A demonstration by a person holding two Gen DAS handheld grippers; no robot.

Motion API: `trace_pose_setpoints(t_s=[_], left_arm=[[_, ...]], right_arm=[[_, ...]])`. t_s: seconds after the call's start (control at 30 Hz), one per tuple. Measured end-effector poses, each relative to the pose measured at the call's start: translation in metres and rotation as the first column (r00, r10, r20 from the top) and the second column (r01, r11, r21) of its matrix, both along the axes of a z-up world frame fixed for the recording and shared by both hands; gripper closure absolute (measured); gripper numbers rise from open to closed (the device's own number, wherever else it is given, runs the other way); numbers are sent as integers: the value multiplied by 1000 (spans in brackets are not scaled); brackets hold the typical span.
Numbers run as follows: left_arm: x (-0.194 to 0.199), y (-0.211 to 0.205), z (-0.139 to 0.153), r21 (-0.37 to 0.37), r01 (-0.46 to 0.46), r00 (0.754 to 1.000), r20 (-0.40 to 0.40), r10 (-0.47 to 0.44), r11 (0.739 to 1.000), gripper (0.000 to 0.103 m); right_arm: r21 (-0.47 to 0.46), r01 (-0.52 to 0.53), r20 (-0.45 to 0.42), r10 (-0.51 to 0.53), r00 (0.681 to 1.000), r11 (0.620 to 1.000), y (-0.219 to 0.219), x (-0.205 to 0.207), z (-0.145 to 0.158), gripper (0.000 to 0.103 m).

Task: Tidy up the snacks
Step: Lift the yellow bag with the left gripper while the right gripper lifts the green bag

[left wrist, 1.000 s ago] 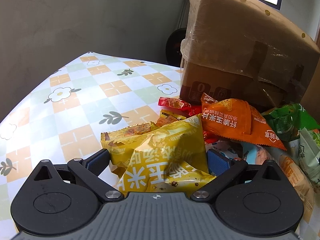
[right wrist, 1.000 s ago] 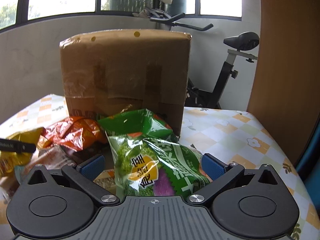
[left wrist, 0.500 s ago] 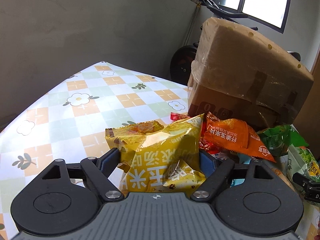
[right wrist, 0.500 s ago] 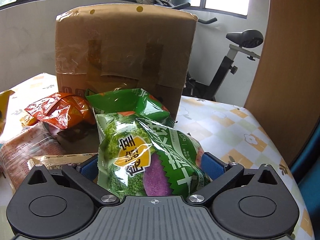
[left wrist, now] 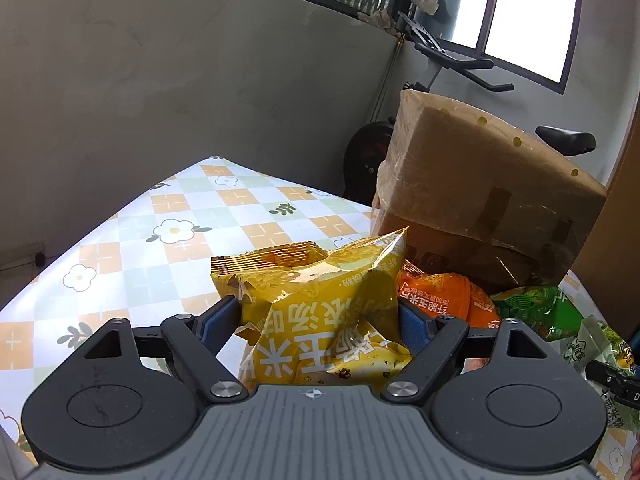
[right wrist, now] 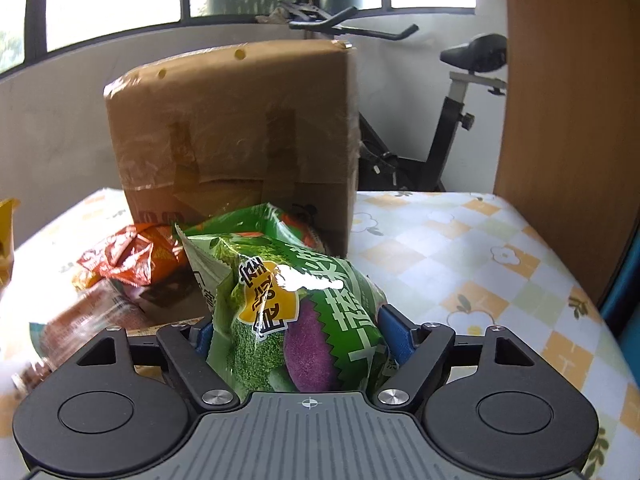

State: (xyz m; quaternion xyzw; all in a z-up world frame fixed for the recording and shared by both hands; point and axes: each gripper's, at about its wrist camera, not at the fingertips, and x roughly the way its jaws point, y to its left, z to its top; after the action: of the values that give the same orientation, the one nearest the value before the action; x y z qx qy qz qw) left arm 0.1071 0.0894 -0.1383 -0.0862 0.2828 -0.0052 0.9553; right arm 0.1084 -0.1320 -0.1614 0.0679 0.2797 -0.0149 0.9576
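Note:
My left gripper (left wrist: 320, 316) is shut on a yellow snack bag (left wrist: 316, 304) and holds it above the table. My right gripper (right wrist: 298, 332) is shut on a green snack bag (right wrist: 296, 312) with broccoli and a purple vegetable printed on it, also lifted. More snacks lie in a pile in front of the cardboard box: an orange bag (left wrist: 444, 300), a green bag (left wrist: 536, 308), a red-orange bag (right wrist: 132, 256) and a clear pack of brown snacks (right wrist: 84, 320).
A taped cardboard box (right wrist: 240, 132) stands on the table with a flowered checked cloth (left wrist: 168, 240). An exercise bike (right wrist: 464, 112) stands behind the table. A wooden panel (right wrist: 568, 120) rises at the right edge.
Both grippers have closed on their bags and lifted them up off the pile. The left view has risen and pulled back from the box.

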Motion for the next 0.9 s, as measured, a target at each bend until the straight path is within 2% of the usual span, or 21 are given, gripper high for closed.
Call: trace_pose_setpoints(t_s=[0.13, 0.4, 0.5, 0.7, 0.9], left_arm=[[-3, -10, 1, -2, 18, 1000, 1, -18, 1000, 18], [-12, -18, -9, -16, 34, 999, -38, -35, 999, 18], [-15, -15, -9, -28, 29, 999, -42, -30, 999, 18], [-19, -9, 4, -33, 6, 999, 35, -5, 999, 18], [-19, -3, 25, -42, -1, 993, 116, 6, 999, 18]], right_arm=[[53, 28, 14, -29, 999, 998, -13, -13, 5, 29], [84, 93, 39, -97, 995, 992, -25, -25, 8, 29], [79, 107, 78, -113, 991, 991, -24, -29, 12, 29], [92, 114, 188, -130, 974, 989, -26, -40, 26, 29], [108, 123, 233, -146, 961, 986, -35, -42, 37, 29]])
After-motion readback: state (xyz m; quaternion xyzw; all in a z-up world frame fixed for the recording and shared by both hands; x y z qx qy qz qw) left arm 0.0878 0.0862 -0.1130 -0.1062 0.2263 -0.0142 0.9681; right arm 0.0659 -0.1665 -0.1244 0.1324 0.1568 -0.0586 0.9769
